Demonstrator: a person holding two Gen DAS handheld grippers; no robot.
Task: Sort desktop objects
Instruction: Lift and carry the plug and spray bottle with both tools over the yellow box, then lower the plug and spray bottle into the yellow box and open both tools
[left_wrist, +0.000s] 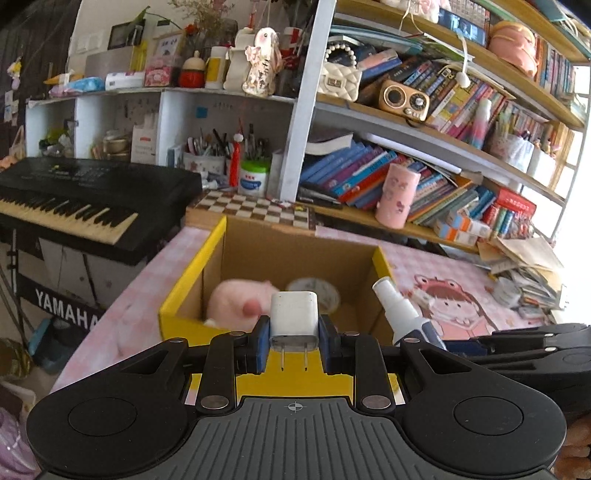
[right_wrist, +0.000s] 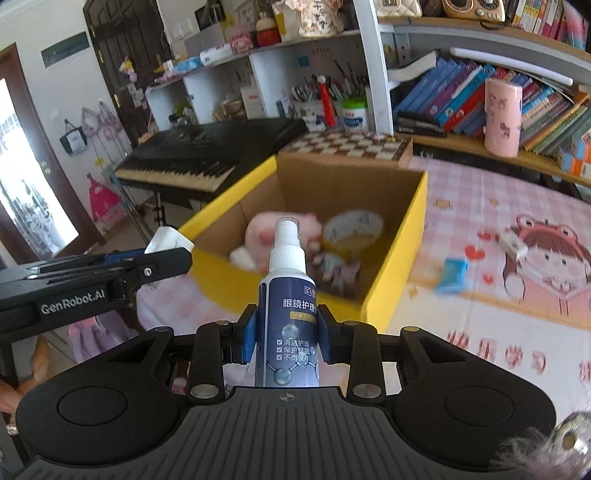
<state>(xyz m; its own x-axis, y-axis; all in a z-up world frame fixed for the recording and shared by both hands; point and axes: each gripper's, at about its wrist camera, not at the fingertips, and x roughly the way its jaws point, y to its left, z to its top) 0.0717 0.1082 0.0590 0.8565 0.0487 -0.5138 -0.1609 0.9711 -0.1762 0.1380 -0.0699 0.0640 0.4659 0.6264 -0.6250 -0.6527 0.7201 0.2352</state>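
A white plug adapter (left_wrist: 294, 319) is clamped by the left gripper (left_wrist: 294, 341), and a lens-cleaner spray bottle (right_wrist: 289, 314) by the right gripper (right_wrist: 286, 332), both held before the open yellow-rimmed cardboard box (right_wrist: 413, 236).

Two tools were in view, the left tool (left_wrist: 294, 345) and the right tool (right_wrist: 286, 339). There was one white plug adapter (left_wrist: 294, 319), one spray bottle (right_wrist: 286, 295), and one yellow-edged cardboard box (right_wrist: 402, 254). Inside the box lay one pink plush toy (right_wrist: 258, 236) and one roll of tape (right_wrist: 352, 229). On the bench (right_wrist: 480, 332) lay one blue packet (right_wrist: 452, 275) and one small white item (right_wrist: 511, 243)
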